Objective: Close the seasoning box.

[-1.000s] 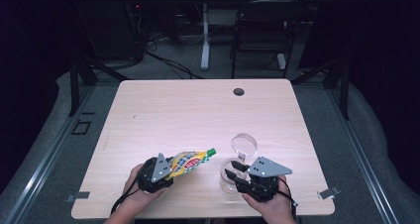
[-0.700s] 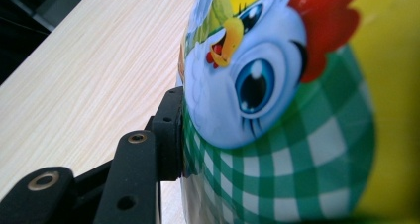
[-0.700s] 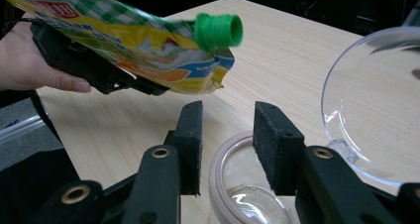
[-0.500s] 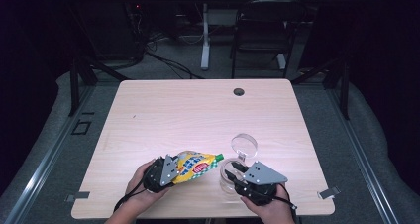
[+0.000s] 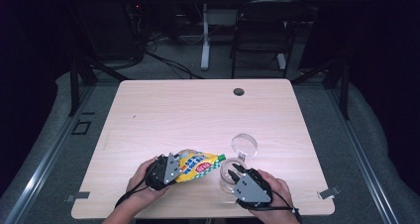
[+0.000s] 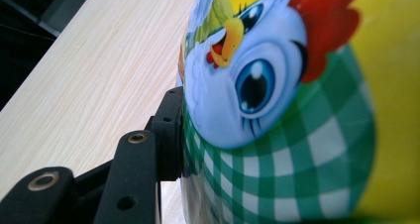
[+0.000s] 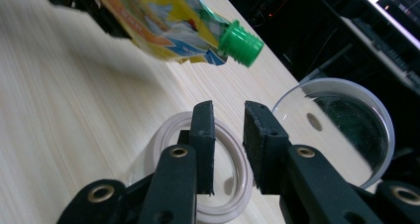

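Observation:
A yellow squeeze pouch (image 5: 198,165) with a cartoon bird print (image 6: 277,110) and a green cap (image 5: 221,157) is held level above the table's front edge, with my left gripper (image 5: 174,168) shut on its bottom end. The cap (image 7: 241,44) points toward a clear jar (image 5: 224,183) with a white rim (image 7: 163,135). The jar's round clear lid (image 5: 244,145) stands open behind it. My right gripper (image 5: 234,173) hovers over the jar's mouth. Its jaws (image 7: 229,110) have just been closing, and a narrow gap between them shows nothing pinched.
The light wooden table (image 5: 198,110) has a dark cable hole (image 5: 239,91) near its far edge. Beyond the table stand a chair (image 5: 260,30) and desk legs on a dark floor.
The pouch has swung down from a slant to nearly level, its cap now closer to the jar. My right gripper has turned over the jar's mouth and its jaws have narrowed.

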Demonstrator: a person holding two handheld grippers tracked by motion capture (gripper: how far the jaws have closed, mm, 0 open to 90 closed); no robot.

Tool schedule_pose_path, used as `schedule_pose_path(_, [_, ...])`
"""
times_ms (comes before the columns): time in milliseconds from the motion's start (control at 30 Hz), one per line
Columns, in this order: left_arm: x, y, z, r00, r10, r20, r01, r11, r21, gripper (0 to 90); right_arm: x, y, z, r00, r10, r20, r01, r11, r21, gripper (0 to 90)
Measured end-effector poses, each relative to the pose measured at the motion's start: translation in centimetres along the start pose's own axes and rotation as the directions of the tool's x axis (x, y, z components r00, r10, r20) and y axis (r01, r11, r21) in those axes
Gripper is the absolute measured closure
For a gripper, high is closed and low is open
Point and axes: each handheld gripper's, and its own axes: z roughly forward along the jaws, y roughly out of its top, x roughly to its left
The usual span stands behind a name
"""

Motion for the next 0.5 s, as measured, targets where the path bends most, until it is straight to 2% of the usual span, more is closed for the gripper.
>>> schedule_pose_path(133, [0.0, -0.1, 0.1, 0.9999, 0.006, -0.009, -0.006, 0.9999, 0.011, 55.5, 0.9, 0.1, -0.1, 0.9944, -0.098, 0.04, 0.098, 0.995, 0.019, 76.5])
schedule_pose_path(200, [0.0, -0.2, 0.1, 0.9996, 0.019, -0.019, -0.019, 0.9996, 0.019, 55.5, 1.1, 0.2, -0.2, 0.9907, -0.123, 0.058, 0.123, 0.992, 0.015, 77.0])
schedule_pose_path(300, [0.0, -0.3, 0.1, 0.9987, 0.034, -0.037, -0.033, 0.9991, 0.028, 55.5, 1.2, 0.4, -0.2, 0.9846, -0.156, 0.078, 0.155, 0.988, 0.024, 77.7])
schedule_pose_path(500, [-0.1, -0.3, 0.2, 0.9961, 0.067, -0.057, -0.064, 0.997, 0.043, 55.5, 1.5, 0.6, 0.1, 0.9813, -0.175, 0.081, 0.173, 0.985, 0.023, 77.4])
